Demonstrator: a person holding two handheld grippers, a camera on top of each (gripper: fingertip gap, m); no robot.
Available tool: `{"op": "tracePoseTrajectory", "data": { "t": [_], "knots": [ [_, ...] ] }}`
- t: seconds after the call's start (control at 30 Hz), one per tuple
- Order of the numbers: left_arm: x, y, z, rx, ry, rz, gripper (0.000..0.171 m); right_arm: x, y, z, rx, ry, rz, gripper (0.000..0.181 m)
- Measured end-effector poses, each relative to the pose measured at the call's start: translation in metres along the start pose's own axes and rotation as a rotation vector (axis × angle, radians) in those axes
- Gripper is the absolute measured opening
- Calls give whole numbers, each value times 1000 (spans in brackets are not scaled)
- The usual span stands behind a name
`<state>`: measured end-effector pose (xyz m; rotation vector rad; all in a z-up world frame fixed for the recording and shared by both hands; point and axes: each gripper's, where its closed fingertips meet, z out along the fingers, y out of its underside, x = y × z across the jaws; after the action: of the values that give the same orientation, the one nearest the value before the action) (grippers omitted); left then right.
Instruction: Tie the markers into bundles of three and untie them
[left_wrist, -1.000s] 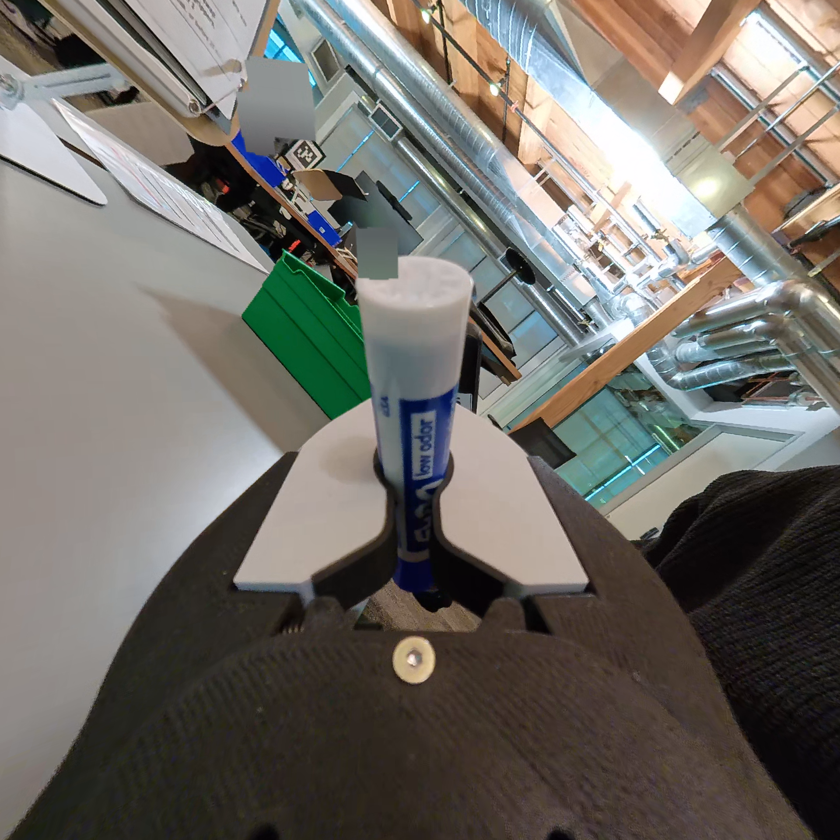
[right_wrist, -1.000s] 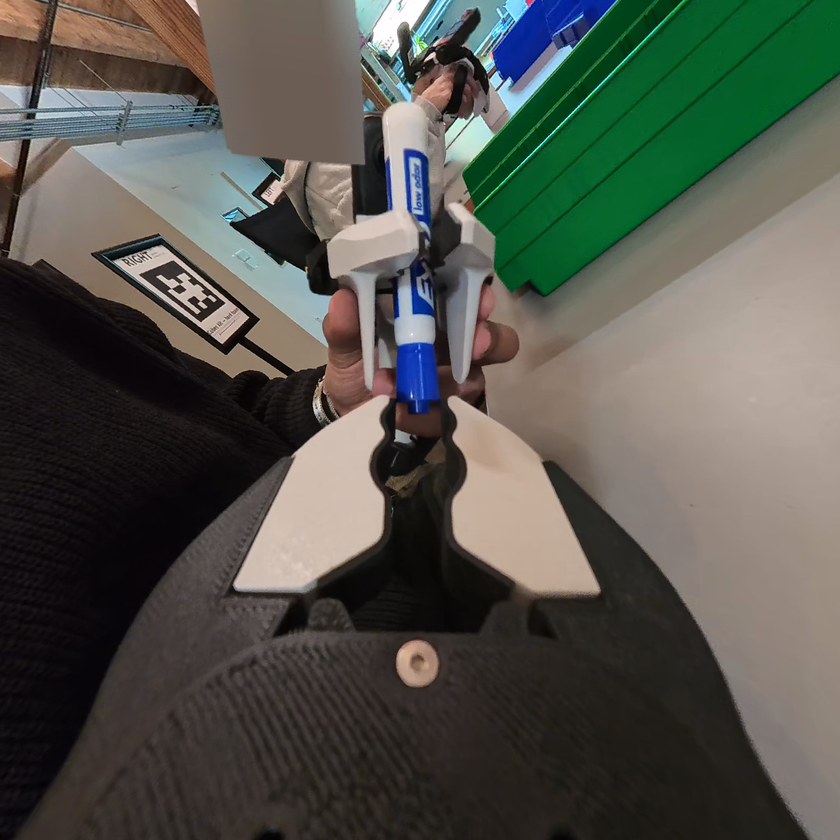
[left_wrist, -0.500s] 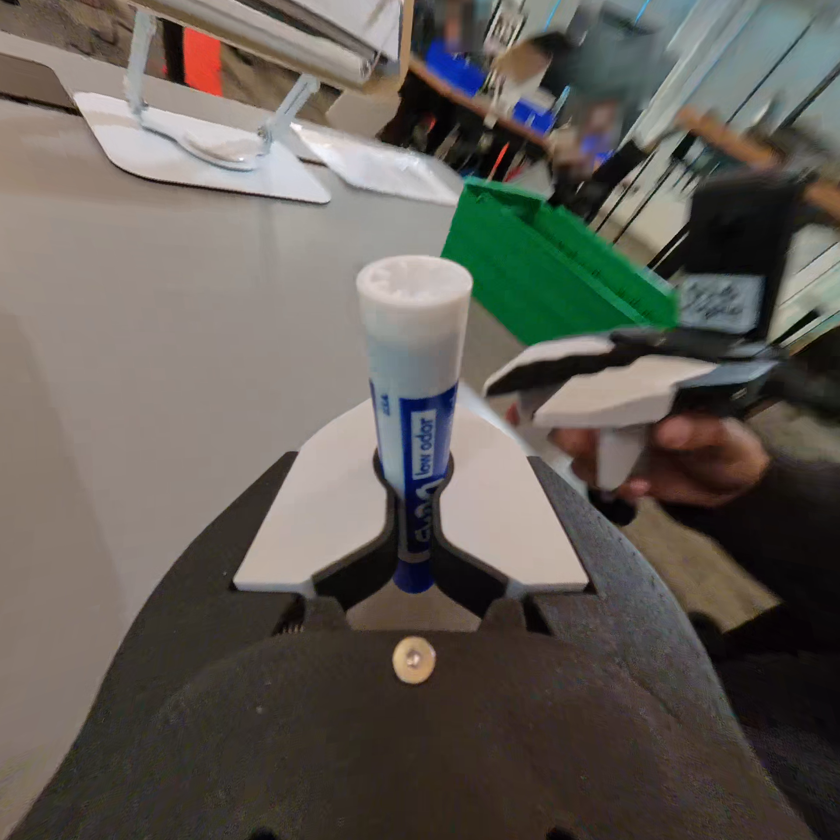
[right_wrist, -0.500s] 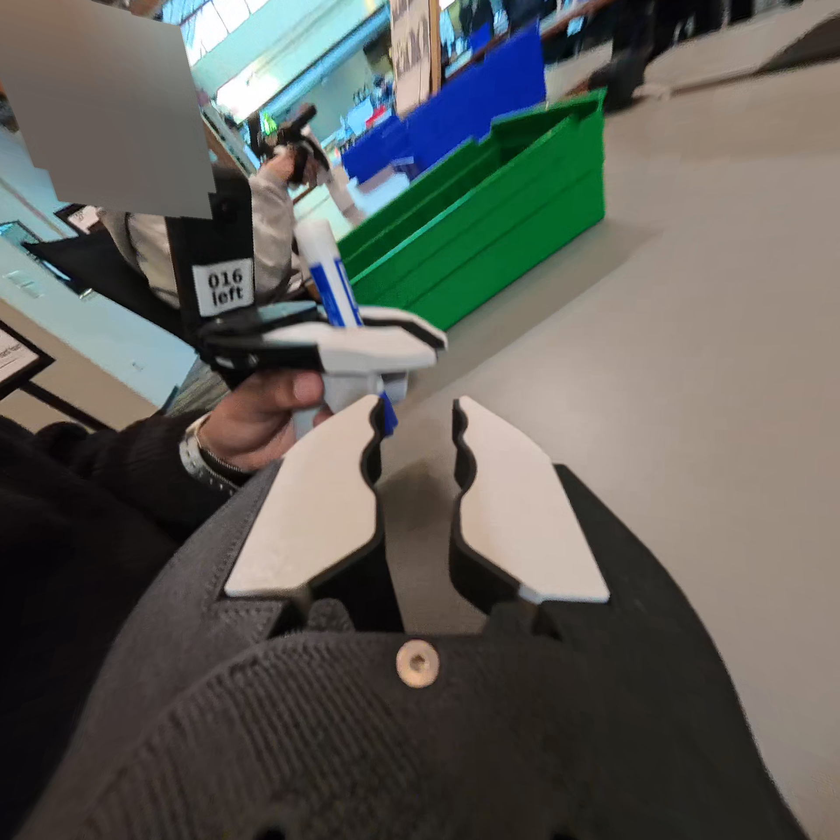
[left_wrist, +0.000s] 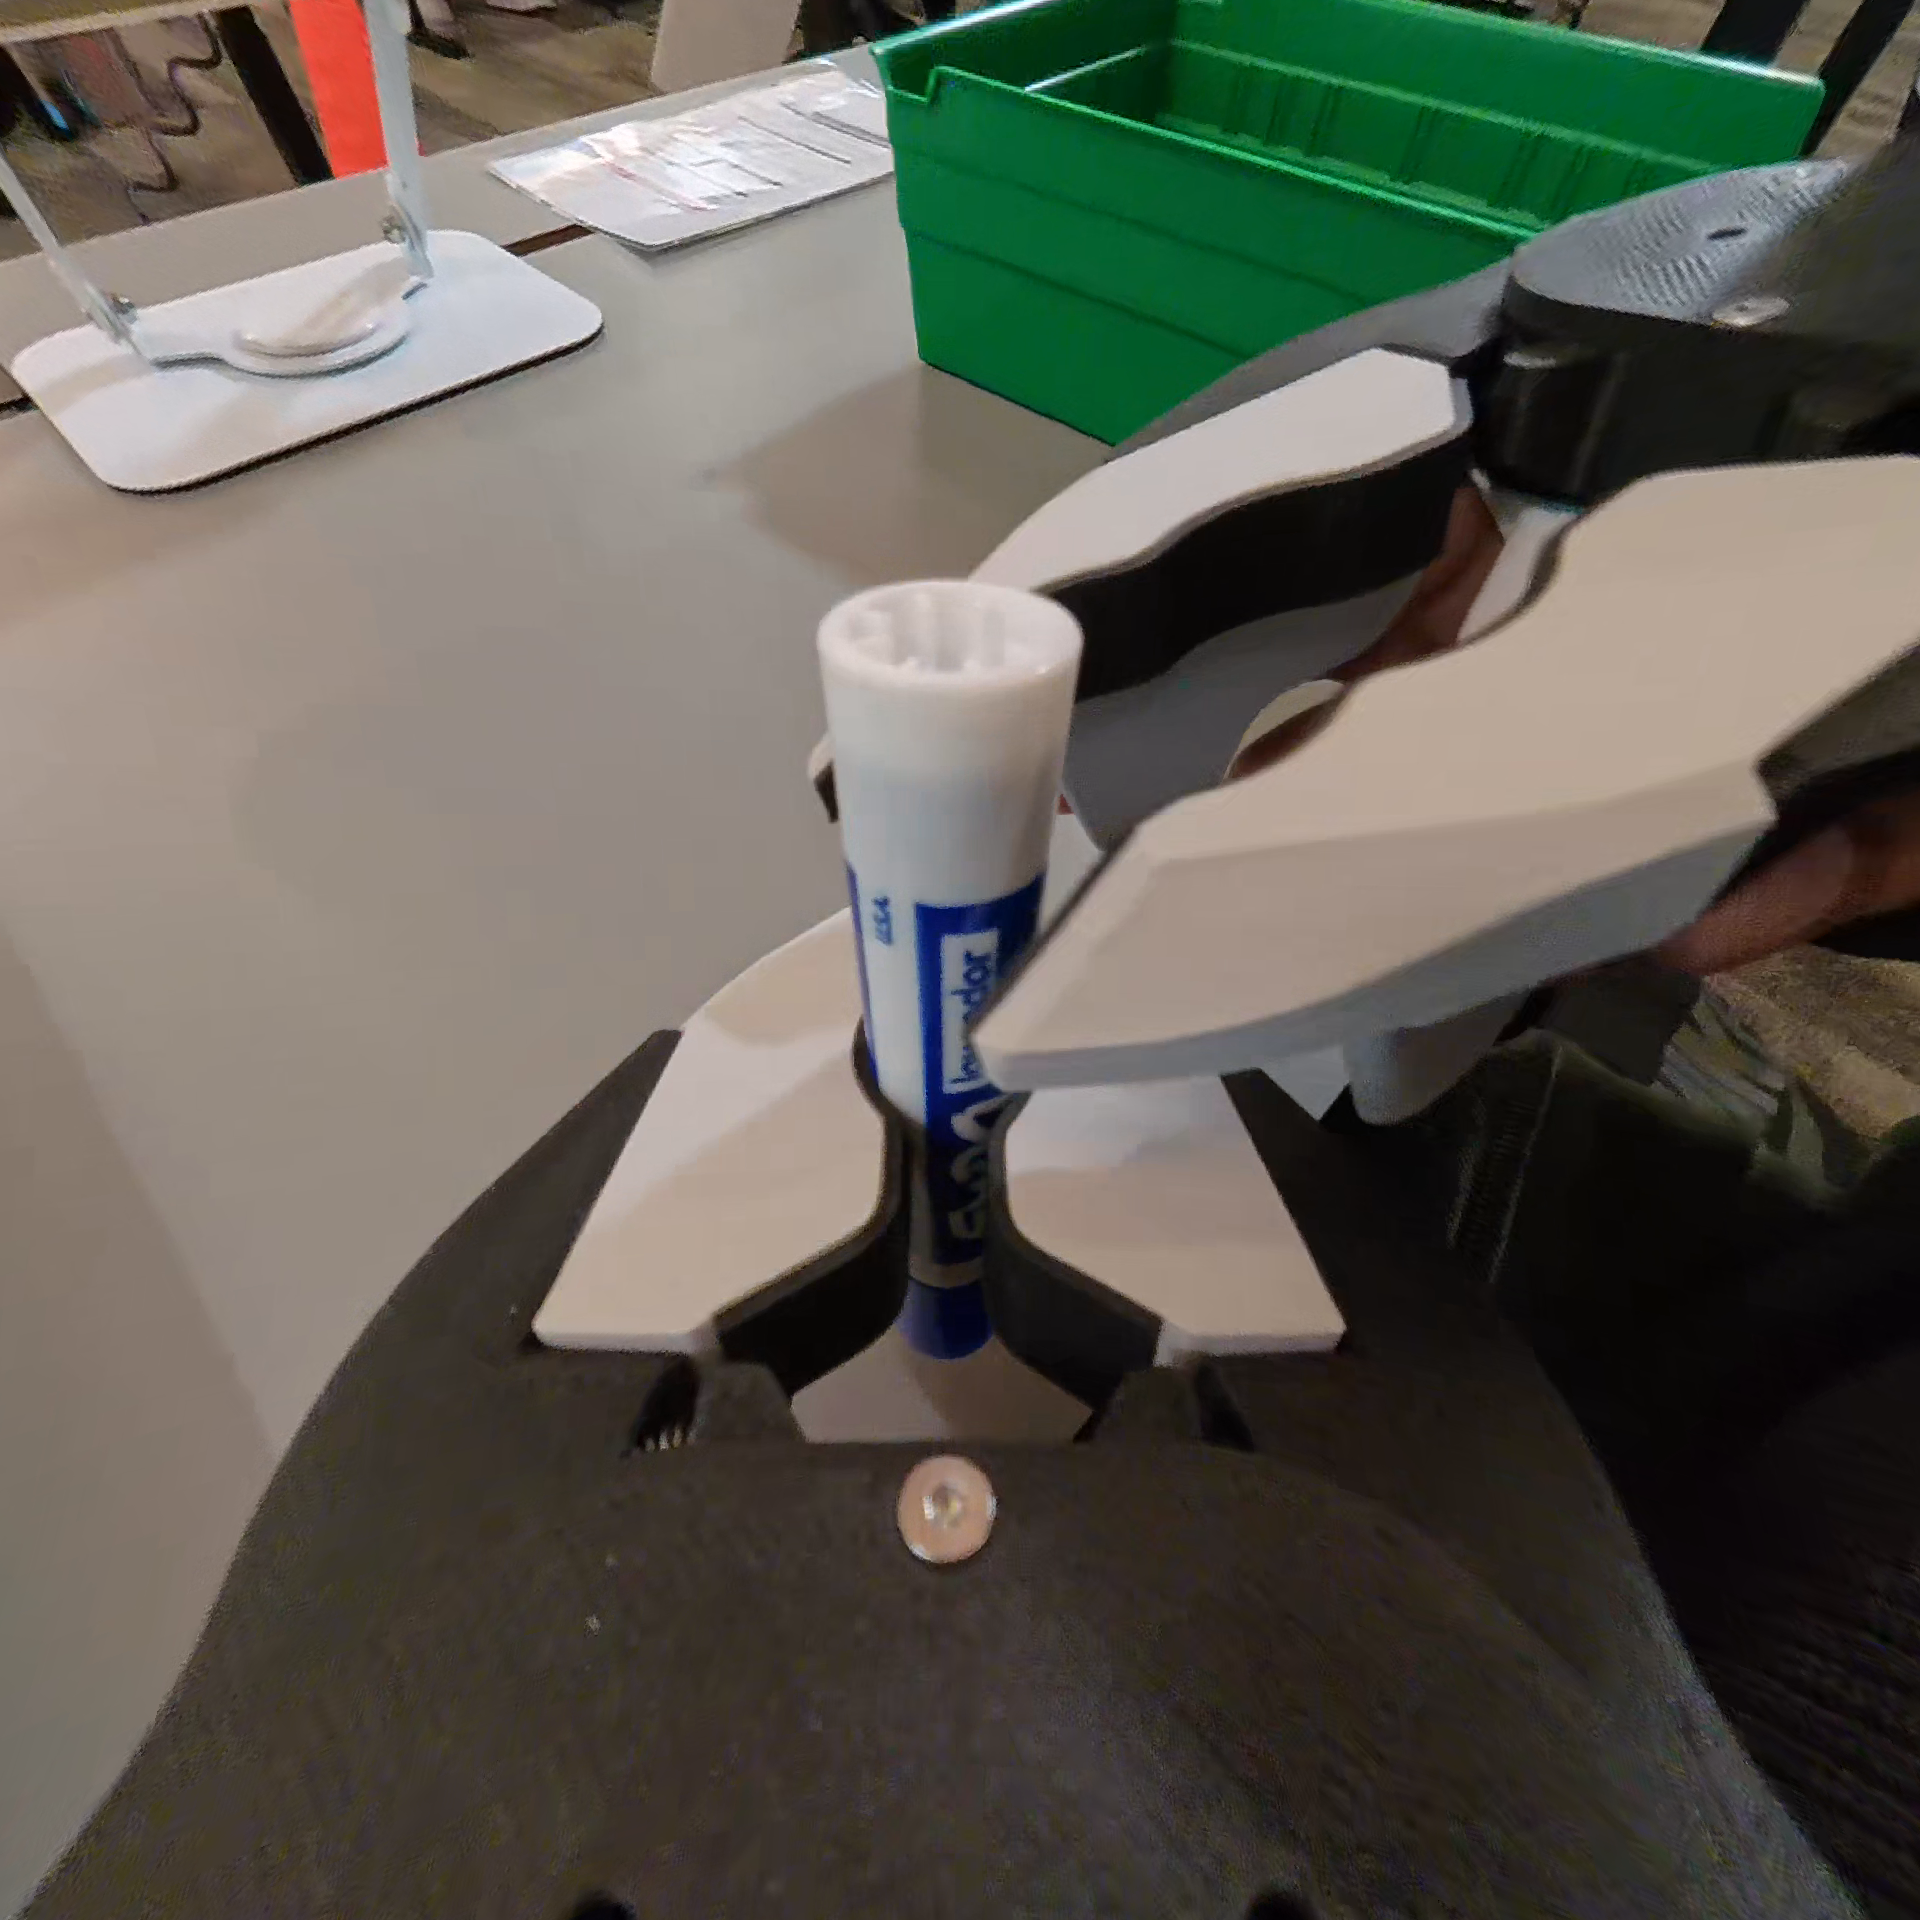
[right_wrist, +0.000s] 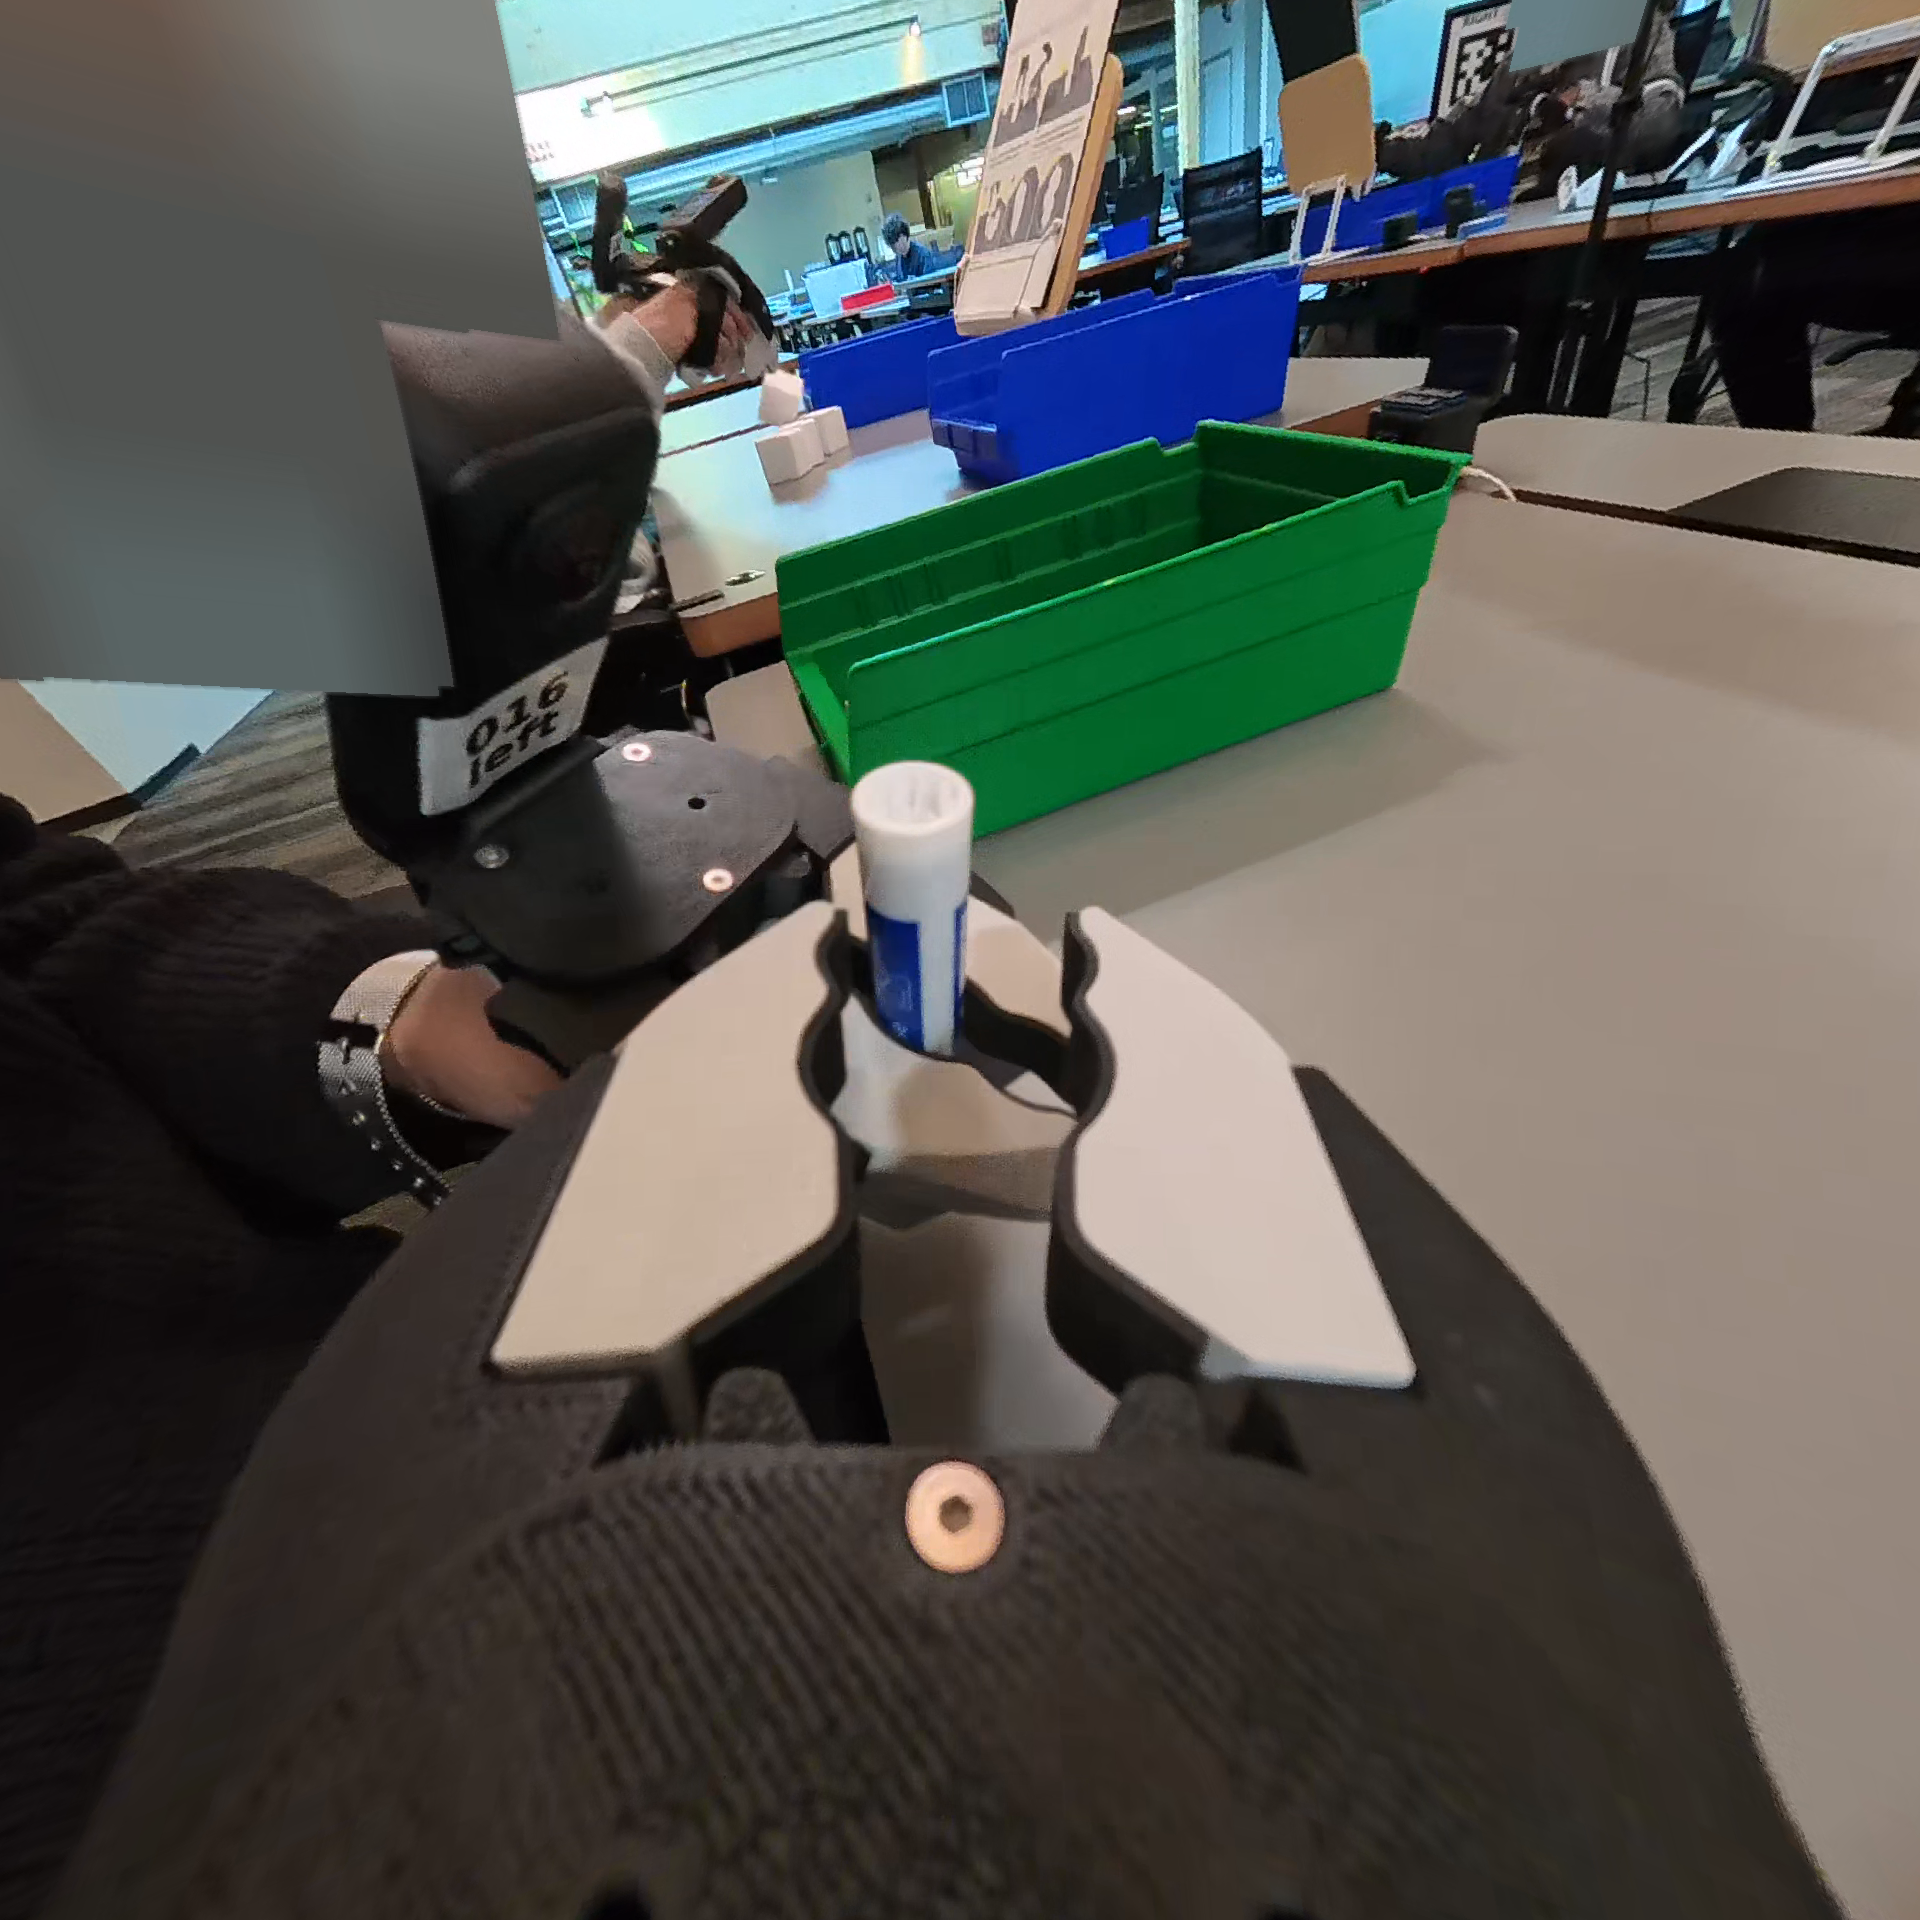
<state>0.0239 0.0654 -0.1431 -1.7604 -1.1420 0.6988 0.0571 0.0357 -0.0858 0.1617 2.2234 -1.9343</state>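
Note:
My left gripper (left_wrist: 940, 1081) is shut on a marker (left_wrist: 940, 831) with a white barrel, a blue label and a blue cap. The marker stands upright, cap end down between the fingers and open white end up. My right gripper (left_wrist: 904, 904) comes in from the right, open, with one finger on each side of the marker's upper barrel. In the right wrist view the marker (right_wrist: 914, 862) stands in the gap near the tips of my right gripper (right_wrist: 956, 935), with room on both sides. The left gripper's black body (right_wrist: 623, 862) is at the left, held by a hand.
A green bin (left_wrist: 1143, 260) stands on the grey table (left_wrist: 416, 675) just beyond the grippers; it also shows in the right wrist view (right_wrist: 1122, 665). A white stand base (left_wrist: 301, 343) and a laminated sheet (left_wrist: 707, 166) lie farther back. Blue bins (right_wrist: 1091, 374) sit on another table. Left tips to right tips: about 6 cm.
Both grippers tilted down from pointing upward to facing the table. The right gripper moved in until its open fingers flank the marker. The left gripper kept its hold.

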Motion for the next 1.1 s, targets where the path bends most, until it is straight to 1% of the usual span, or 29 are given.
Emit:
{"op": "tracePoseTrajectory", "data": {
  "t": [0.03,0.1,0.27,0.43,0.5,0.73,1.1],
  "knots": [
    [2,0,0,1,0,10,9,0,0,-1,-3,-4,2,36],
    [3,0,1,5,9,1,10,0,0,-2,-2,-21,17,21],
    [8,-4,-1,33,81,-85,11,0,-3,-3,12,-78,143,19],
    [11,-4,-2,42,135,-145,19,7,-7,-6,34,-64,173,19],
    [13,-4,-2,40,154,-162,20,8,-7,-6,34,-65,178,19],
    [20,4,1,-3,185,-148,24,4,-9,-7,45,-93,183,19],
    [25,8,2,-29,209,-143,23,4,-11,-8,61,-113,216,19]
  ]
}}
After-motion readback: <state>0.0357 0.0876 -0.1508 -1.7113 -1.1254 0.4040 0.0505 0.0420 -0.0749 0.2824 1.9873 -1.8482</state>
